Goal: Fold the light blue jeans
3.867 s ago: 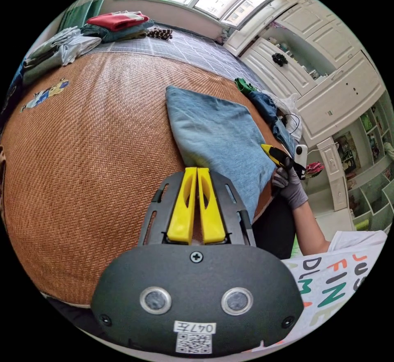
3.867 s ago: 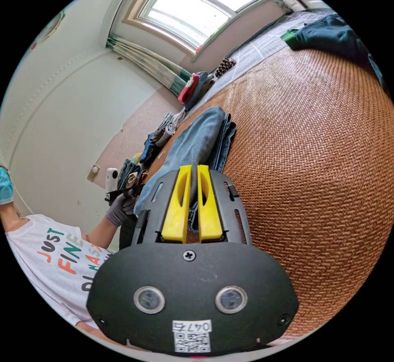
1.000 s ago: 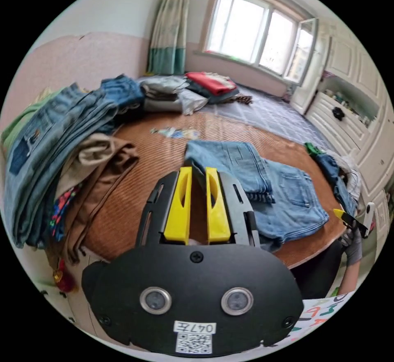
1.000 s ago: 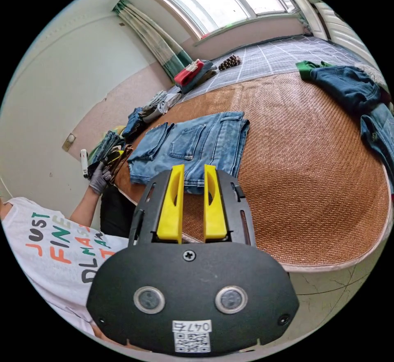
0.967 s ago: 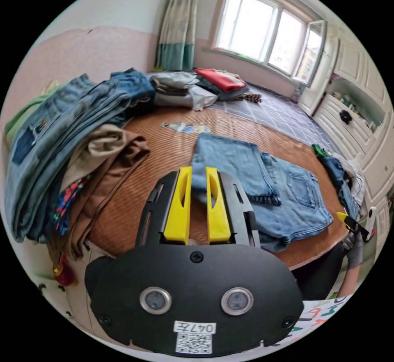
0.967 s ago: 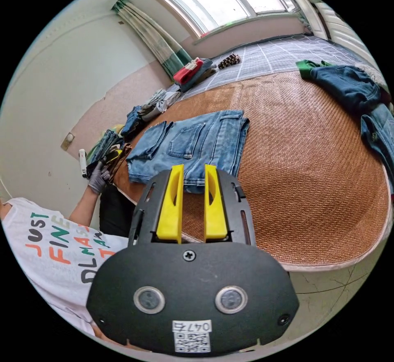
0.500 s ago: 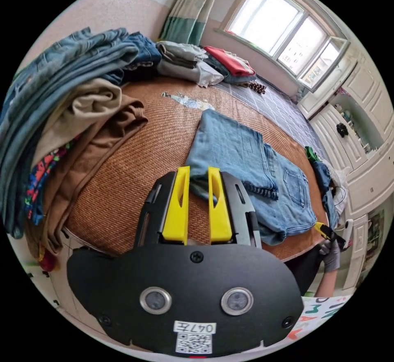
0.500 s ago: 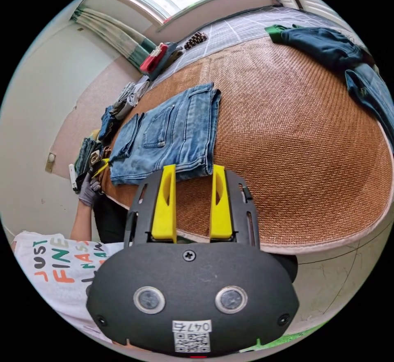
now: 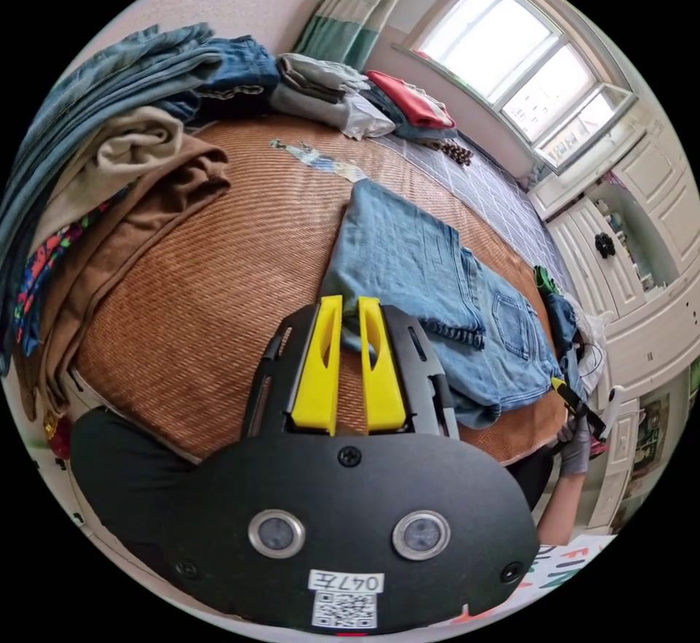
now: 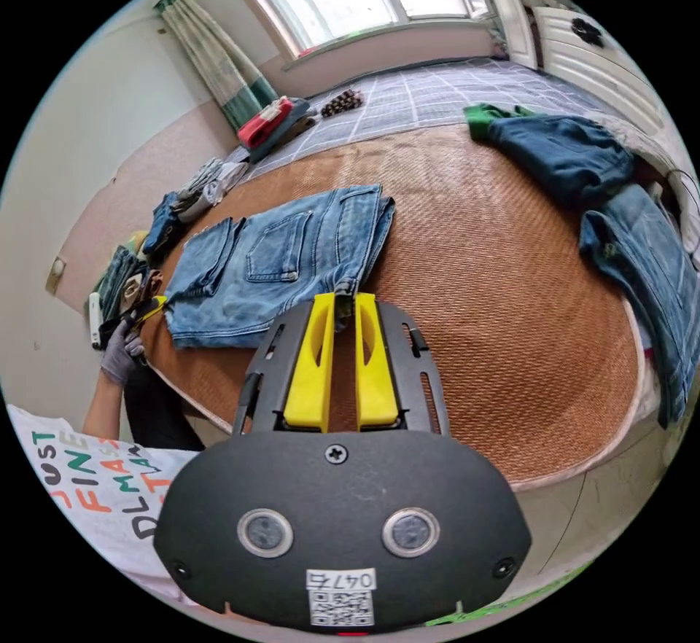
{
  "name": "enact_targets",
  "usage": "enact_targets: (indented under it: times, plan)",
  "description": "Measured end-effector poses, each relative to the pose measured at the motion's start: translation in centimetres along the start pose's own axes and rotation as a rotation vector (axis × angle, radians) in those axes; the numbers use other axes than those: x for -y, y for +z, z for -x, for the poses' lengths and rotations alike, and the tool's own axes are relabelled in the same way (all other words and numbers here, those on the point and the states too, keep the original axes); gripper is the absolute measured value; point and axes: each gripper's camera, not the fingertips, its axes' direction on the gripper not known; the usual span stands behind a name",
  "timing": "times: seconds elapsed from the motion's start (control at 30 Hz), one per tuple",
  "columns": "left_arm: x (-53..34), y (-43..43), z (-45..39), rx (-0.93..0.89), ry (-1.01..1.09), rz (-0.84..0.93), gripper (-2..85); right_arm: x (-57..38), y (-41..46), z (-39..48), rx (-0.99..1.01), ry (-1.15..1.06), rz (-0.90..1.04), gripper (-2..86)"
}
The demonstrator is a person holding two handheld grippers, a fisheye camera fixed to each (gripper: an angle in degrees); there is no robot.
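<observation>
Left gripper view: light blue jeans (image 9: pixel 430 286), folded with a leg panel laid over the seat, centre of frame on the woven mat (image 9: pixel 219 271), running toward lower right; left gripper (image 9: pixel 343 308) at lower centre, jaws drawn narrow with a corner of denim between them, apparently pinched; right gripper (image 9: pixel 565 391) small at far right, state not discernible there; stacked clothes (image 9: pixel 124 162) at upper left. Right gripper view: same jeans (image 10: pixel 284 256) left of centre, back pocket up; right gripper (image 10: pixel 343 305) at lower centre, jaws nearly closed on the nearest corner; left gripper (image 10: pixel 142 310) at far left edge. Handling, by judgement: denim medium-heavy, limp but thick at seams, not slippery, not fragile; best held at layered corners and hems, both layers together, lest the under layer slide out
</observation>
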Motion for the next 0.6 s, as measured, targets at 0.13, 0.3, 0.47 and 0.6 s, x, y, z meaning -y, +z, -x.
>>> enact_targets:
  times: [0.13,0.3,0.47,0.6]
  plan:
    - [0.6,4.1,-8.3,-0.028,0.105,0.042,4.1,-3.5,-1.4,-4.2,-0.063,0.143,-0.029,0.8]
    - [4.6,11.0,-20.6,-0.011,0.249,0.049,3.2,-6.1,-1.2,-7.9,-0.058,0.233,-0.067,0.9]
    - [7.4,14.3,-28.9,-0.001,0.282,0.088,4.8,-5.8,0.8,-10.3,-0.067,0.259,-0.081,1.7]
    - [2.9,9.7,-39.0,0.036,0.512,-0.109,6.9,-10.1,2.0,-12.2,0.049,0.276,-0.160,2.5]
